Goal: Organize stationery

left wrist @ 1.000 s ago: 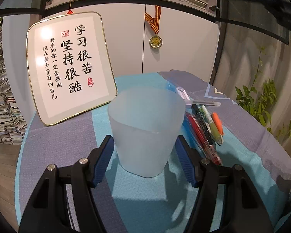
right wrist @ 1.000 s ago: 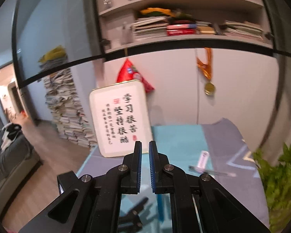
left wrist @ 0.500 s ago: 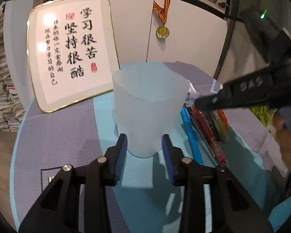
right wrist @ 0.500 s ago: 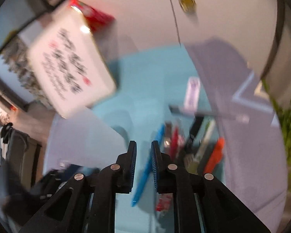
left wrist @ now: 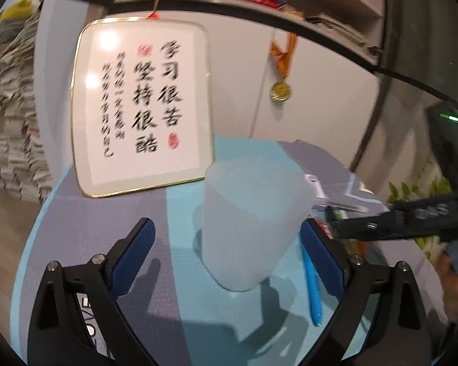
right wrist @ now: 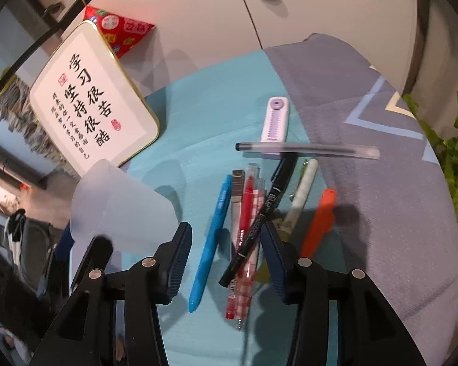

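Note:
A frosted white cup (left wrist: 253, 222) stands upright on the round table; it also shows in the right wrist view (right wrist: 119, 204). My left gripper (left wrist: 226, 253) is open, its fingers wide on either side of the cup's base, not touching it. My right gripper (right wrist: 226, 250) is open above a pile of pens: a blue pen (right wrist: 210, 244), red pens (right wrist: 244, 222), a black pen (right wrist: 259, 219), a pale green pen (right wrist: 299, 195) and an orange marker (right wrist: 317, 222). A clear pen (right wrist: 308, 149) lies across a lilac correction tape (right wrist: 274, 122). The blue pen (left wrist: 311, 286) lies right of the cup.
A gold-framed calligraphy sign (left wrist: 140, 106) leans against the white cabinet behind the table. A medal (left wrist: 280, 91) hangs on the cabinet. A green plant (right wrist: 455, 158) stands past the table's right edge. The cloth (right wrist: 223, 91) is teal and grey-purple.
My left gripper has opened wide around the cup. My right gripper has opened and dropped over the pens, and now shows at the right of the left wrist view.

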The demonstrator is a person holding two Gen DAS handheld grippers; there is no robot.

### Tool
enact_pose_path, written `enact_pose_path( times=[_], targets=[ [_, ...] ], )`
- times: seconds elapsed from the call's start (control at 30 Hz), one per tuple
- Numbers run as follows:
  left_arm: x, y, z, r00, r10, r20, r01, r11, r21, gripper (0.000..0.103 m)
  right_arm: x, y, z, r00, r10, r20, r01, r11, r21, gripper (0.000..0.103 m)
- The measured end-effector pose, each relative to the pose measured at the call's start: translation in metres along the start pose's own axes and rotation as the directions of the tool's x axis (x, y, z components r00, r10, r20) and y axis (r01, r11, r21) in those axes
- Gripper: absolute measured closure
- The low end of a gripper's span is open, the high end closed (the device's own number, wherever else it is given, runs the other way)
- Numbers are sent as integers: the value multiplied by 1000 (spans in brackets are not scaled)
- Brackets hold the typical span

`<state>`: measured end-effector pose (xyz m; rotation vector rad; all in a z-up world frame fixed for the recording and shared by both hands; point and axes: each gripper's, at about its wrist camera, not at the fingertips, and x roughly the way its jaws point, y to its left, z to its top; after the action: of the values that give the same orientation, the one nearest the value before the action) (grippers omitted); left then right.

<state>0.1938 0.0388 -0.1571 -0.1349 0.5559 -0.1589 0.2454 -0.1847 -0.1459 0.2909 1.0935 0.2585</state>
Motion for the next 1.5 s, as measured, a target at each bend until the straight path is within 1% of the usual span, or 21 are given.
enact_pose_path(
  times=[0.07, 0.13, 0.2, 0.27, 0.37, 0.43, 0.5, 0.57, 0.67, 0.73, 0.83, 0.9, 0.93, 0.97, 1.07, 1.17, 1.23, 1.27, 1.3, 1.4, 1.5],
  targets=[
    [2, 3, 0, 1000, -5, -2, 5, 1000, -27, 12, 0, 1, 1, 1000, 16, 2, -16, 1000, 2, 56],
    [0, 0, -1, 1000, -17, 0, 17, 1000, -15, 34, 3, 6, 2, 1000, 26, 4, -26, 1000, -8, 56],
    [2, -3, -2, 999, -29, -21, 29, 1000, 6, 65, 8, 15, 4, 999, 43, 3, -43, 998, -37, 61],
    [4, -2, -3, 998, -53, -43, 54, 999, 8, 70, 15, 22, 4, 999, 41, -24, -42, 997, -57, 62],
    [1, -3, -6, 995, -77, -62, 79, 996, 36, 70, 23, 26, 3, 998, 44, -48, -47, 997, -54, 62],
    [-4, -8, -8, 996, -77, -48, 81, 994, 78, 62, 20, 24, 3, 998, 48, -34, -50, 997, -57, 62],
    [-15, -17, -11, 998, -56, -23, 58, 987, 151, 46, 14, 24, 6, 999, 33, -1, -33, 997, -66, 62],
    [-28, -20, -10, 999, -37, 6, 36, 980, 198, 35, 4, 23, 9, 999, 3, 52, 1, 997, -82, 62],
    [-47, -6, 2, 998, -25, 55, 15, 985, 174, 19, -7, 26, 16, 996, 20, 90, -9, 994, -113, 62],
    [-48, 10, 15, 997, -3, 72, -6, 992, 125, 17, -12, 39, 25, 992, 70, 106, -51, 984, -169, 62],
    [-27, 40, 32, 995, 94, 34, -95, 995, 18, 17, -1, 71, 42, 987, 144, 75, -118, 955, -271, 62],
    [-4, 55, 37, 985, 171, -24, -171, 985, -21, 19, 14, 90, 48, 992, 98, 84, -69, 952, -299, 62],
    [5, 60, 37, 983, 175, -55, -177, 984, -35, 22, 23, 100, 50, 994, 74, 80, -45, 948, -316, 62],
    [14, 64, 37, 985, 145, -93, -150, 987, -57, 26, 33, 108, 52, 995, 79, 57, -56, 942, -330, 62],
    [30, 63, 39, 988, 77, -137, -90, 992, -88, 27, 54, 113, 54, 988, 149, -27, -150, 934, -324, 62],
    [42, 58, 42, 985, 72, -155, -84, 994, -72, 28, 58, 111, 55, 990, 138, -6, -132, 937, -324, 62],
    [45, 54, 44, 987, 58, -153, -69, 995, -73, 29, 59, 108, 57, 986, 166, -11, -161, 937, -310, 68],
    [47, 54, 45, 987, 38, -158, -51, 995, -81, 33, 59, 105, 57, 982, 190, -21, -187, 935, -302, 77],
    [47, 55, 44, 987, 6, -160, -22, 995, -93, 40, 59, 104, 58, 979, 204, -29, -203, 933, -296, 81],
    [40, 50, 39, 979, -89, -185, 71, 992, -104, 44, 55, 98, 53, 975, 216, -49, -221, 933, -285, 86],
    [28, 38, 28, 973, -100, -206, 92, 995, -45, 45, 51, 93, 44, 969, 231, -90, -246, 934, -258, 86]
  ],
)
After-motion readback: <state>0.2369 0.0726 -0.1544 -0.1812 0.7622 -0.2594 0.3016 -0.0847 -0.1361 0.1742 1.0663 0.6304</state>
